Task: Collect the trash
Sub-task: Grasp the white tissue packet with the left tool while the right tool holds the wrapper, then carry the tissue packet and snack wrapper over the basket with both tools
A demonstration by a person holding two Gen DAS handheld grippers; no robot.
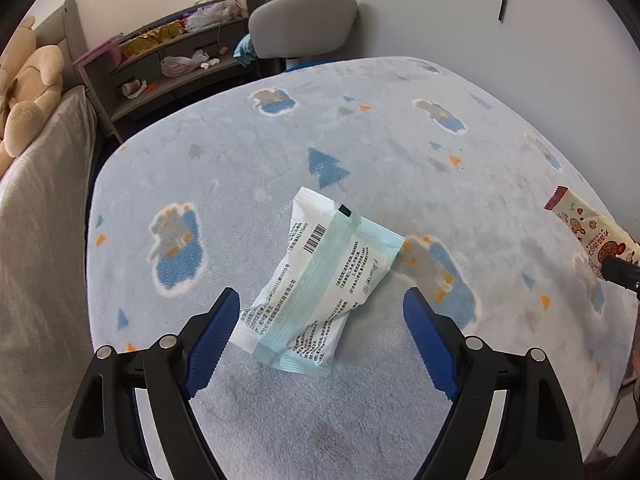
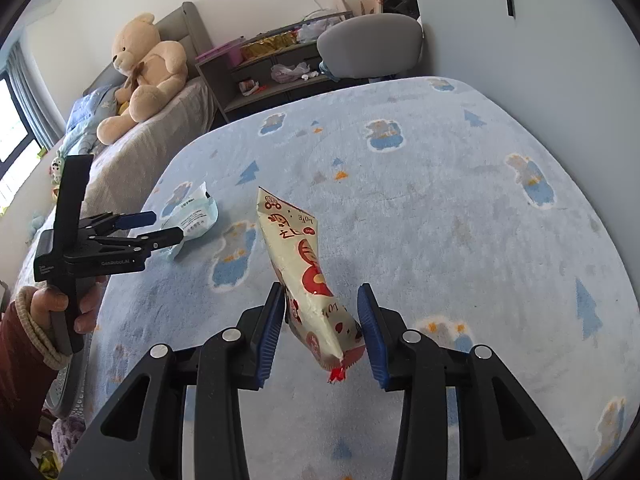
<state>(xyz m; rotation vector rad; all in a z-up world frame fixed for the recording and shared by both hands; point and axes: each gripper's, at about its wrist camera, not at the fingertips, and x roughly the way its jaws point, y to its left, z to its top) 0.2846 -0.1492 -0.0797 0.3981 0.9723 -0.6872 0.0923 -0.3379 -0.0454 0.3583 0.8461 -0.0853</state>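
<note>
A white and pale-green wrapper lies on the blue patterned blanket. My left gripper is open, its blue pads on either side of the wrapper's near end, not closed on it. In the right wrist view the left gripper hovers at the same wrapper. My right gripper is shut on a cream and red snack wrapper and holds it tilted above the blanket. That snack wrapper also shows at the right edge of the left wrist view.
A teddy bear sits on the bed at the left beside a beige pillow. A cluttered dark shelf and a grey chair stand beyond the blanket's far edge. A white wall is to the right.
</note>
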